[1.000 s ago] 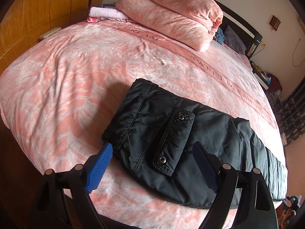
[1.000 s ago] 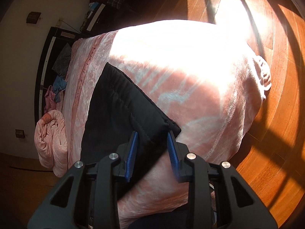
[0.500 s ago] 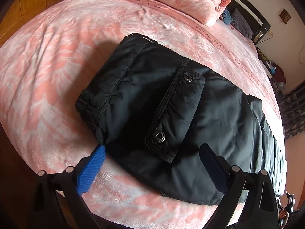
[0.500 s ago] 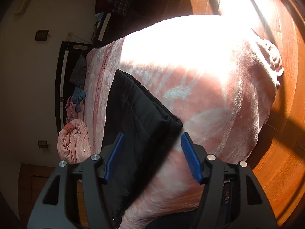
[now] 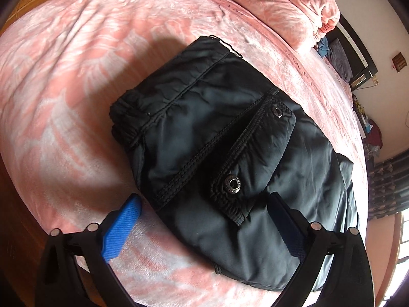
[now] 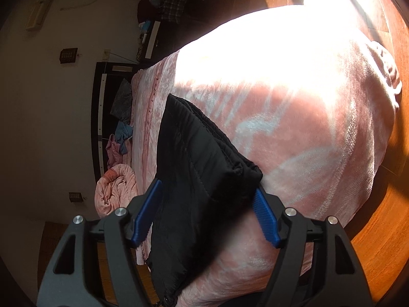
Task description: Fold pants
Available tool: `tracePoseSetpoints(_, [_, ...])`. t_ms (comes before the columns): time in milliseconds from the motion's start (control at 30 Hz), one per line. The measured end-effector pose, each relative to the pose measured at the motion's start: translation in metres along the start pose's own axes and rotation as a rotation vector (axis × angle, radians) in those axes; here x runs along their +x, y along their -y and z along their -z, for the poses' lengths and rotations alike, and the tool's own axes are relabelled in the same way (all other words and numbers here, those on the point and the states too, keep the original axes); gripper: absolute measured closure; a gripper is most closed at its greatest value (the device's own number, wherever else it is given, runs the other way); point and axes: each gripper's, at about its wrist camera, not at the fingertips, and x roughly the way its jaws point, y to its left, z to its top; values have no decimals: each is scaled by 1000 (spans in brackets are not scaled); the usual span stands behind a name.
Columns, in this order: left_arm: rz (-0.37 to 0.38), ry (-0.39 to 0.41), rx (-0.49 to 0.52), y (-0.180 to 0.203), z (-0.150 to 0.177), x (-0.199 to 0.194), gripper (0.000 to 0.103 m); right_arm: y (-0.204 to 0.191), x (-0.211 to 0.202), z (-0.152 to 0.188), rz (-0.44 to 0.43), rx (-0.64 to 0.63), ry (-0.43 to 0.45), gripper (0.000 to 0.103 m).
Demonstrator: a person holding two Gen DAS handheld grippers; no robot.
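Here quilted black pants (image 5: 230,138) folded flat on plush bedspread (image 5: 64,81)

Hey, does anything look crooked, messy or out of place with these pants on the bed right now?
Nothing much stands out. The black pants lie folded in a compact bundle on the pink bedspread, set diagonally near its edge. Both the left gripper and the right gripper are open, straddling the bundle without clamping it.

Bed under pink fleece blanket with pale leaf pattern (image 5: 76,81). Folded black padded pants with snap-flap pocket (image 5: 230,153) lie flat near bed edge. Rolled pink quilt (image 5: 281,5) rests at far end, well apart.
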Motion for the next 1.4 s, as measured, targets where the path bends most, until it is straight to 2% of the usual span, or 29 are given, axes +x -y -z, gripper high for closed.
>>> tracePoseSetpoints(67, [27,14,-28,-1,1,-1,4,-2,1,2,-25,-12,-4,34])
tracePoseSetpoints(100, [40,17,-38,-1,2,0,4,1,1,2,-8,-5,2,37])
tracePoseSetpoints(133, [41,17,-42,-1,2,1,4,7,1,3,-3,18,10,45])
tracePoseSetpoints(167, [33,17,-39,-1,3,1,4,12,1,4,-17,41,19,46])
tracePoseSetpoints(233, [19,23,-25,1,5,2,4,19,-1,6,-56,72,32,47])
tracePoseSetpoints(400, [-1,64,-21,5,12,1,4,17,3,4,-69,71,30,45])
tracePoseSetpoints(467, [-7,84,-28,6,13,1,4,16,4,2,-56,70,28,55])
tracePoseSetpoints(500, [-10,94,-31,6,14,1,4,14,4,2,-42,61,25,69])
tracePoseSetpoints(533, [-12,103,-32,6,15,1,4,11,3,3,-24,45,24,77])
tracePoseSetpoints(600, [-13,121,-35,7,17,1,4,-1,-1,4,-3,-4,32,81])
tracePoseSetpoints(933, [-19,199,11,8,28,4,4,-74,-15,18,111,-188,62,84])
tracePoseSetpoints(1167, [21,218,23,3,32,0,4,-137,-21,43,164,-350,94,84])
tracePoseSetpoints(1400, [76,239,-12,-6,34,-1,4,-176,-28,69,186,-436,112,84])
